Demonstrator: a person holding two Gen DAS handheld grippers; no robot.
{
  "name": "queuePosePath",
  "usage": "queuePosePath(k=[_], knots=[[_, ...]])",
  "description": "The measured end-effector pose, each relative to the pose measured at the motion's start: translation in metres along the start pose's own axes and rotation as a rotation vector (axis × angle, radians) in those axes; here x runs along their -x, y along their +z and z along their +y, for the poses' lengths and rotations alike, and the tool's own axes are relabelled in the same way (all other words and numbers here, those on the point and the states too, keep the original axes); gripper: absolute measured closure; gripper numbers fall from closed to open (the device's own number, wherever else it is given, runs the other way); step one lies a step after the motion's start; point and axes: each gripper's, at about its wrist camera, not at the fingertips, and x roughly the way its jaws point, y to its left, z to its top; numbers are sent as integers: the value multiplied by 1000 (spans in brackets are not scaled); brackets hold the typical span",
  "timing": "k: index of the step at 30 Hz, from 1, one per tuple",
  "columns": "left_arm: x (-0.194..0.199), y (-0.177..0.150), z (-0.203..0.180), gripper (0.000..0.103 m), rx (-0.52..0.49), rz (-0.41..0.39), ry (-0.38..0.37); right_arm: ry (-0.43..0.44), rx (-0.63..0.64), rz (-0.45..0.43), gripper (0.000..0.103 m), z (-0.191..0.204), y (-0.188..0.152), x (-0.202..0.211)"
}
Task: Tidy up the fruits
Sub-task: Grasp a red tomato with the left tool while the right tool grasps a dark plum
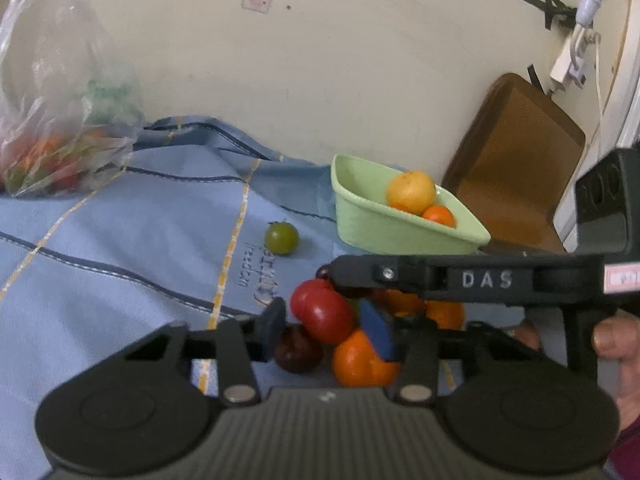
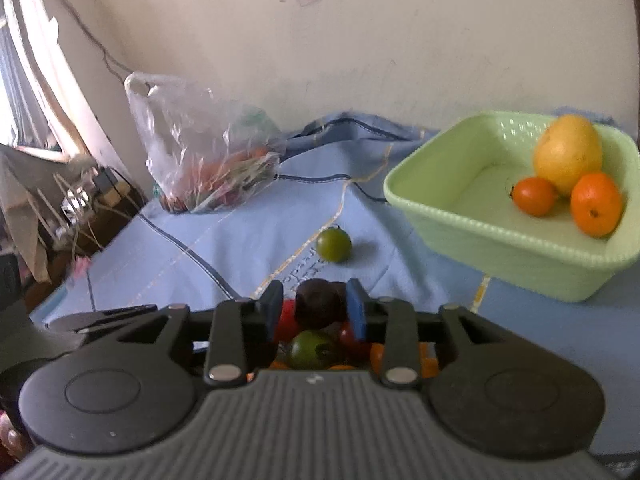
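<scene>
Small tomatoes lie in a pile on the blue cloth [image 1: 120, 248]. My left gripper [image 1: 324, 324] has its pads against both sides of a red tomato [image 1: 322, 314] on top of the pile. A dark tomato [image 1: 298, 350] and an orange one [image 1: 356, 360] lie just below it. My right gripper [image 2: 316, 312] is shut on a dark purple tomato [image 2: 318, 308] above the same pile, and it crosses the left wrist view as a black bar [image 1: 460, 280]. A green tomato [image 1: 281, 238] [image 2: 334, 244] lies alone farther out. The green bowl [image 1: 400, 236] [image 2: 500, 256] holds a yellow fruit [image 2: 568, 154] and two orange ones.
A clear plastic bag [image 1: 60, 140] [image 2: 208, 152] of more produce stands at the back left by the wall. A brown board [image 1: 516, 168] leans on the wall behind the bowl. Clutter sits past the cloth's left edge [image 2: 72, 200]. A hand [image 1: 616, 340] grips the right tool.
</scene>
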Motion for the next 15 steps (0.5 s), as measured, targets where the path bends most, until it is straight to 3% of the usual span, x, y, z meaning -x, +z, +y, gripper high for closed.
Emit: queuePosePath(k=[2, 9, 12, 15], knots=[[4, 0, 0, 74, 4, -9, -1, 0, -10, -23, 76, 1, 0, 5], [45, 0, -17, 74, 6, -91, -115, -62, 61, -165, 76, 8, -29, 77], [50, -11, -35, 74, -45, -67, -183, -131, 122, -179, 76, 13, -52, 97], [43, -29, -58, 73, -137, -22, -197, -201, 189, -172, 76, 17, -74, 109]])
